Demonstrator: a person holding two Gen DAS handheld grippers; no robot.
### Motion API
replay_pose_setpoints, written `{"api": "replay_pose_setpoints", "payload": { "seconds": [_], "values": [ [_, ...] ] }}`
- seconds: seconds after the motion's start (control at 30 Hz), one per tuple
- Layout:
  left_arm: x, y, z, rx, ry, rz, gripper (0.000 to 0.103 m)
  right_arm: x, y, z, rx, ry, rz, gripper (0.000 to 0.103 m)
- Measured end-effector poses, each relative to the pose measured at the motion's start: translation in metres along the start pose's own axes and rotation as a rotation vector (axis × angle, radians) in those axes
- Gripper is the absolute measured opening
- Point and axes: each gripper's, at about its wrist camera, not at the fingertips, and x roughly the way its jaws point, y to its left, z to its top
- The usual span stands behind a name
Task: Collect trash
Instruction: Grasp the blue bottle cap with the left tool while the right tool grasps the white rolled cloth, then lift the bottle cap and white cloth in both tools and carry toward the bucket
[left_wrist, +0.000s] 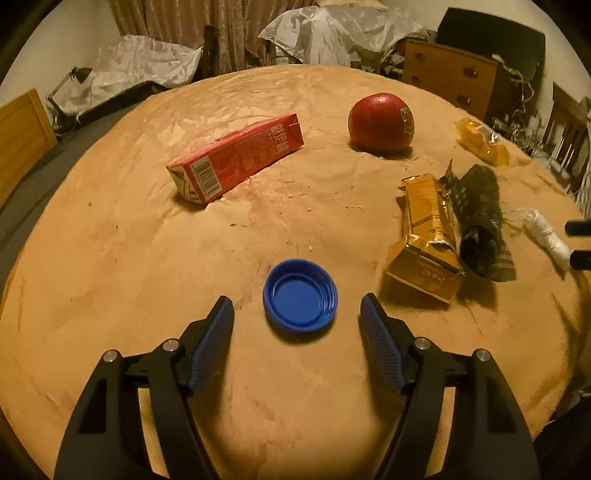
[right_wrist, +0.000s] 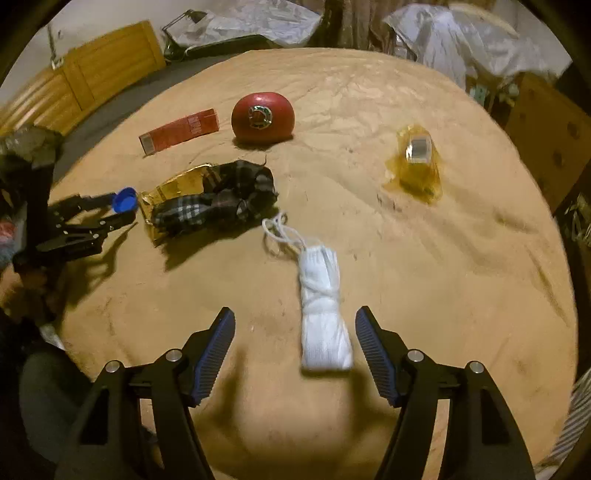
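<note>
A blue bottle cap (left_wrist: 300, 297) lies open side up on the tan blanket, between the fingertips of my open left gripper (left_wrist: 297, 308); it also shows in the right wrist view (right_wrist: 125, 199). A red carton (left_wrist: 236, 157) lies on its side further back. A gold packet (left_wrist: 428, 236) lies at the right beside a dark plaid cloth (left_wrist: 478, 218). My right gripper (right_wrist: 295, 319) is open, with a rolled white sock (right_wrist: 323, 314) lying between its fingers. A yellow wrapper (right_wrist: 417, 162) lies at the far right.
A red apple (left_wrist: 382, 122) sits at the back of the blanket (left_wrist: 110, 258). Beyond the bed are a wooden drawer chest (left_wrist: 450, 74), crumpled plastic sheets (left_wrist: 332, 33) and a wooden board (right_wrist: 92, 77). The left gripper (right_wrist: 92, 218) stands at the left in the right wrist view.
</note>
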Motion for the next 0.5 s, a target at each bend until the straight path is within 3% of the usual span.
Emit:
{"api": "replay_pose_setpoints", "payload": {
  "seconds": [0.17,0.2,0.23,0.33,0.4,0.5],
  "values": [
    [0.008,-0.006,0.007,0.017,0.018,0.042,0.067,0.019,0.006,0.01,-0.041,0.033,-0.071,0.069],
    [0.009,-0.007,0.008,0.024,0.019,0.059,0.065,0.023,0.006,0.01,-0.044,0.039,-0.081,0.066],
    [0.009,-0.008,0.007,0.027,0.02,0.073,0.06,0.029,0.007,0.01,-0.055,0.05,-0.096,0.056],
    [0.006,-0.005,0.006,0.012,0.011,0.092,0.039,0.04,0.01,0.008,-0.057,0.056,-0.11,0.04],
    [0.004,-0.004,0.005,0.003,0.01,0.085,0.039,0.039,0.009,0.004,-0.035,0.034,-0.113,0.027],
    [-0.002,-0.005,0.001,-0.004,0.003,0.091,0.039,0.032,0.009,-0.002,-0.008,0.0,-0.114,0.027]
  ]
}}
